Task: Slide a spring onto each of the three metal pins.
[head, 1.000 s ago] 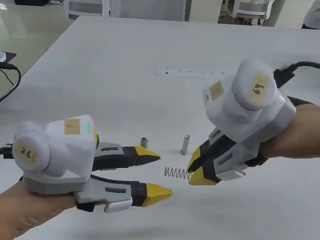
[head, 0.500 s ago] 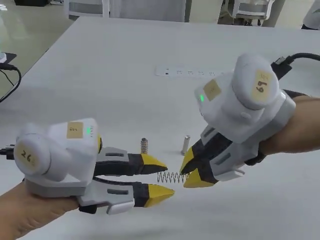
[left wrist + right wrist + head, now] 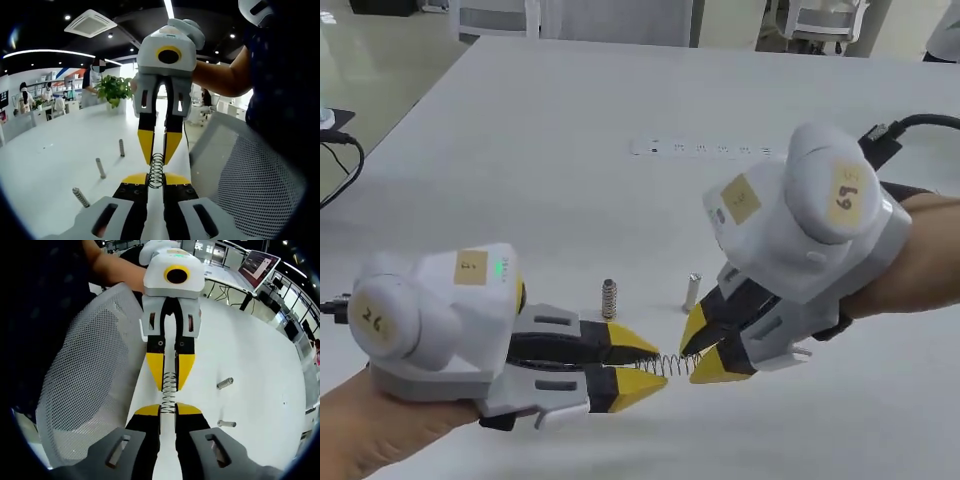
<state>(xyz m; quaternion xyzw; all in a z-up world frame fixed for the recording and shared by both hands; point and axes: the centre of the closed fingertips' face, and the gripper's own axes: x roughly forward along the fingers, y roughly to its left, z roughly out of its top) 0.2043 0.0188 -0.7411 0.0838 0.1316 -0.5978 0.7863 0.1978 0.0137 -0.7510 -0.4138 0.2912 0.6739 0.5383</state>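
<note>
Spread a second ago, the left claw (image 3: 658,365) has closed on one end of the spring (image 3: 672,364) while the right claw (image 3: 693,356) pinches the other, holding it off the surface (image 3: 570,150) just near of the bare pin (image 3: 691,292), probably to steady it for threading.

**Both grippers clamp one spring, tip to tip**

The left gripper (image 3: 658,362) lies nearly level and points at the spring (image 3: 673,364), its jaws closed on the spring's near end. The right gripper (image 3: 692,360) tilts down toward the spring from the opposite side, its jaws pinched on the other end. The yellow tips face each other, just apart. The left forearm (image 3: 380,440) and the right forearm (image 3: 920,265) extend away from the spring.
</note>
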